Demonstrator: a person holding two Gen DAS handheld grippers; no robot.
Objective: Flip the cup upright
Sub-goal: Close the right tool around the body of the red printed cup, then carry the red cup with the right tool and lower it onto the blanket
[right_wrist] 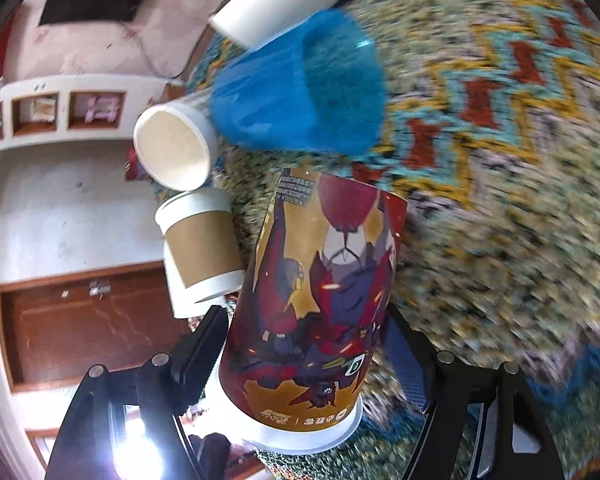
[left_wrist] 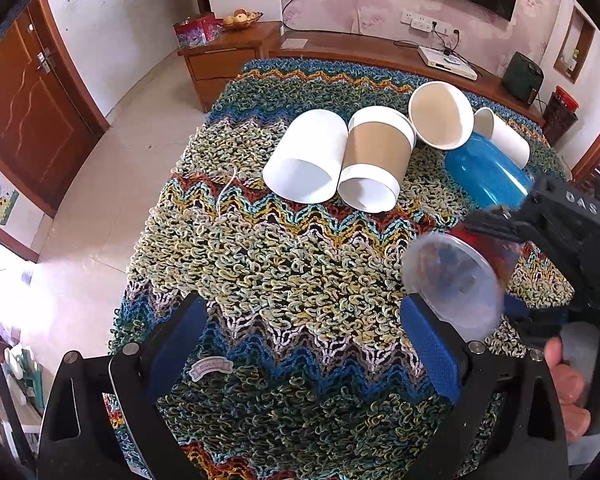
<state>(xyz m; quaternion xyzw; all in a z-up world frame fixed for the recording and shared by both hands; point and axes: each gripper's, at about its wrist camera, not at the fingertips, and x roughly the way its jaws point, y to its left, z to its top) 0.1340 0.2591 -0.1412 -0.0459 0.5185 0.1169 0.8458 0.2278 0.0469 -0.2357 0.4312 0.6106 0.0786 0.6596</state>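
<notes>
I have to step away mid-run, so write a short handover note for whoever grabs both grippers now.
Right gripper: shut on the printed cup, lifted off the knitted cloth, mid-turn, not yet upright.
Left gripper: open, holding nothing, low over the cloth.
Lying on their sides: white cup, sleeved cup, blue cup, plus two more white cups behind.
Left: finish the turn, stand the cup down.

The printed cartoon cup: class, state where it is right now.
The printed cartoon cup is clamped in the right gripper, above the knitted cloth, near the blue cup and the brown-sleeved cup.
</notes>
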